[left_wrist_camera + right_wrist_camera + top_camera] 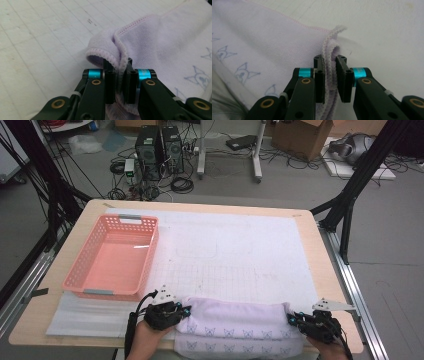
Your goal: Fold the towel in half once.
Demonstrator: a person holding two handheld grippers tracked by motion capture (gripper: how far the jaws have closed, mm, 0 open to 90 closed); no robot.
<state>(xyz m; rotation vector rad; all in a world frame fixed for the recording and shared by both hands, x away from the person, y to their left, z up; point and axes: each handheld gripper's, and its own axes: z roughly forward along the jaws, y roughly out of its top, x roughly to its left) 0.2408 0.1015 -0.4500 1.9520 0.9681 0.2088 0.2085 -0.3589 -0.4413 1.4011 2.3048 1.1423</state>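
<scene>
in the high view a folded lilac towel (235,325) lies along the near edge of the worktop (320,270), on a white gridded mat (235,250), and it hangs a little over that near edge. the left claw (184,312) is at the left end of the towel and the right claw (291,319) at its right end, each one held by a hand that enters from below. this view is too far to show what the jaws do. the left gripper view shows it closely: the left claw (120,83) is pinching the hemmed corner of the towel (160,40), and the cloth makes a small open loop just above the jaws. the right gripper view shows the right claw (329,80) pinching the other stitched edge of the towel (274,45), where two layers stand upright between the jaws. a pink plastic basket (75,277) stands at the left side of the worktop, well apart from the towel, near the left edge. between the basket and the right edge the mat is open, and also behind the towel there is much room.
</scene>
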